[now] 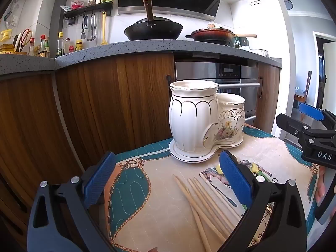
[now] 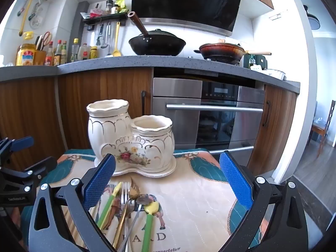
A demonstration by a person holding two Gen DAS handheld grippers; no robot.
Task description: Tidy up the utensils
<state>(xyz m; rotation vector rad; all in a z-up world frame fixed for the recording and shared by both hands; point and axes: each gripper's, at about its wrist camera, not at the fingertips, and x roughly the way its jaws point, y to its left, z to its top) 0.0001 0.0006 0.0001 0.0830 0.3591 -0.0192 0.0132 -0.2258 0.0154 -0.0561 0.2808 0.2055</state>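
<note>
White "DAS" lettering on right claw [image 1: 310,124], jaws spread.

A cream ceramic two-pot utensil holder [image 2: 131,138] with gold trim and a painted flower stands upright on its matching saucer. Pale wooden chopsticks [image 1: 206,204] lie loosely fanned nearby, beside green-handled spoons [image 2: 148,220], a silver fork [image 2: 125,191] and a gold spoon [image 2: 128,199].

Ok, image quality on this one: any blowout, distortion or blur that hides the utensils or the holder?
Left wrist view: strong fisheye bending of the countertop, right-hand wall blown out white; chopsticks and ceramic holder sharp. Right wrist view: same barrel distortion, the bright wall at right overexposed; cutlery crisp, and the left tool shows at the left edge.
</note>
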